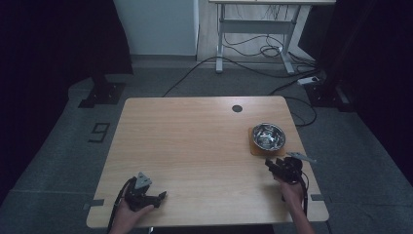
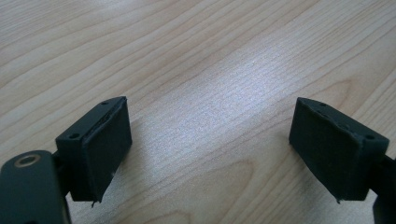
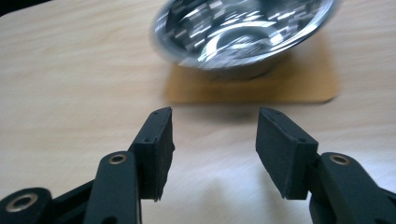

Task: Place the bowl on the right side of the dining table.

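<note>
A: Table check. The steel bowl (image 1: 269, 135) sits upright on a tan square mat (image 1: 256, 149), out toward 2 o'clock from the centre of the wooden table (image 1: 195, 146), close to its right edge.

B: Right gripper?

A: The right gripper (image 1: 271, 164) is at about 6 o'clock from the bowl, just beside the near edge of the mat and apart from it. From above it points up toward 11 o'clock.

B: State of its jaws?

A: Parted, nothing between them. In the right gripper view the two black pads (image 3: 159, 144) stand apart over bare wood, with the bowl (image 3: 243, 32) at 12 o'clock and the mat (image 3: 299, 84) under it. The bowl is blurred in that view; its inside gives only glare, so I cannot tell whether anything lies in it.

B: And the other one?

A: The left gripper (image 1: 162, 195) is low at about 7 o'clock on the table, near the front edge, well apart from the bowl, pointing toward 3 o'clock. In the left gripper view its pads (image 2: 100, 149) are spread wide with only wood grain between.

B: Anything else on the top?

A: A dark round grommet (image 1: 237, 108) at 12 o'clock, near the far edge.
</note>
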Demonstrator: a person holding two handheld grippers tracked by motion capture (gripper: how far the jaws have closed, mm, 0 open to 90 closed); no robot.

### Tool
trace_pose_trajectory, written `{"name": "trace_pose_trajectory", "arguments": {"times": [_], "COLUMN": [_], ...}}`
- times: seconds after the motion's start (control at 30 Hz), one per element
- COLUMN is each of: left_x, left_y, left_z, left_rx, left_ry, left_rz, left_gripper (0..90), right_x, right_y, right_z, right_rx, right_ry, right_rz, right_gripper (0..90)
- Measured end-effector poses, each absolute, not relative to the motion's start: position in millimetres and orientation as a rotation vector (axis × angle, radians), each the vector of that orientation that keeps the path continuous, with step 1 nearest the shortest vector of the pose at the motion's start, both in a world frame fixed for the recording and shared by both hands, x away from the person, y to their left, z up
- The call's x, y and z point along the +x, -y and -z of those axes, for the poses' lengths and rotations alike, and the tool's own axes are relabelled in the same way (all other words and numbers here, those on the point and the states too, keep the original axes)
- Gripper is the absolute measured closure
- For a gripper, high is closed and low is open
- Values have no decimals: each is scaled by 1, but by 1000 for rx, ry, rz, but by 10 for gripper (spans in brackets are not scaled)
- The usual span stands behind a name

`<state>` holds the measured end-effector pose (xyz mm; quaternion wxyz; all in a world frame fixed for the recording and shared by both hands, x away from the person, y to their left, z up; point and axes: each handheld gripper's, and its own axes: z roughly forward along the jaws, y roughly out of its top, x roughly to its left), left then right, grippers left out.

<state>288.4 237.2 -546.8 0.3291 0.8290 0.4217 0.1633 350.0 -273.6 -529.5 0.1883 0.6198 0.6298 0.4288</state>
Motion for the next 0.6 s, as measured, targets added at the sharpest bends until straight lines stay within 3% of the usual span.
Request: {"name": "trace_pose_trajectory", "arguments": {"times": [0.6], "left_x": [288], "left_y": [-237], "left_z": [547], "left_rx": [2170], "left_ry": [-1103], "left_rz": [-427], "left_gripper": [126], "right_x": [323], "right_y": [201], "right_z": [541], "right_rx": [1444], "right_ry": [-2114], "right_rz": [-1300], "right_gripper": [395]}}
